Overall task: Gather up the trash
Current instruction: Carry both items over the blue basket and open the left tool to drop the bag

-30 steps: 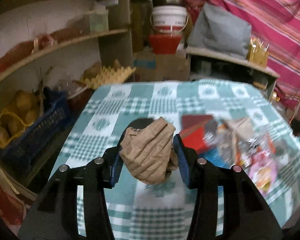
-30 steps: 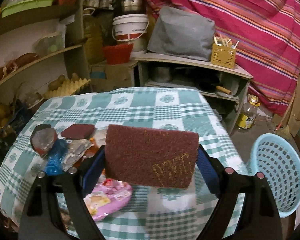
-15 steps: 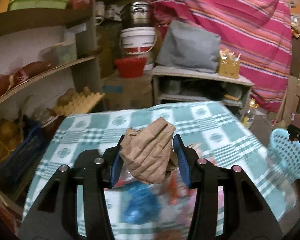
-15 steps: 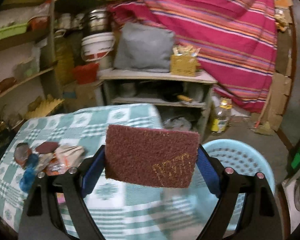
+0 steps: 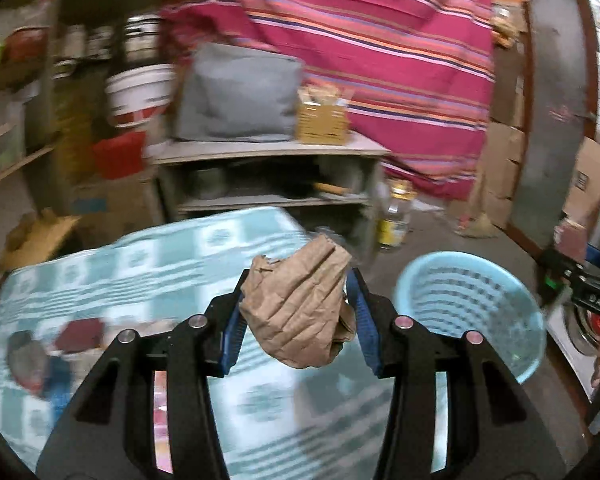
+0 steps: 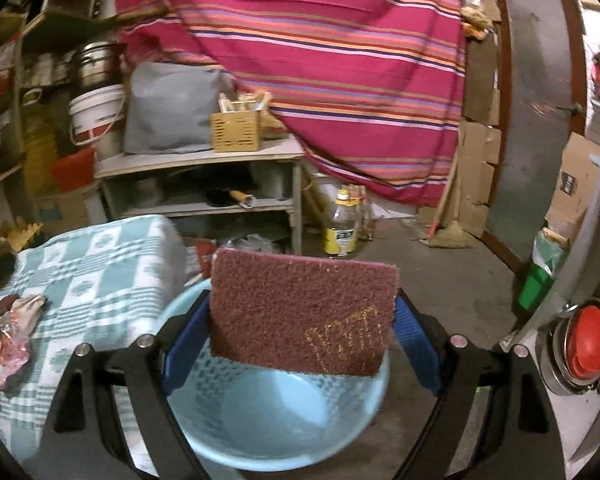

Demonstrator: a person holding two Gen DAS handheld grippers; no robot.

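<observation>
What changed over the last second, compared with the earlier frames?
Both grippers swung from over the table toward the blue basket; the right gripper now hangs over it. Unchanged: left gripper grips the crumpled paper bag, right grips the scouring pad.

Dim, warm indoor light is filling both views, with black fisheye vignetting cutting the corners and straight edges bowing near the rims. Motion blur is smearing the left wrist view, softening the teal checked tablecloth (image 5: 148, 264) and the far grey wooden shelf (image 5: 268, 152). The right wrist view is staying sharper, though a bright glare is washing out the far right edge. Near shadows are pooling under the shelving at left.
</observation>
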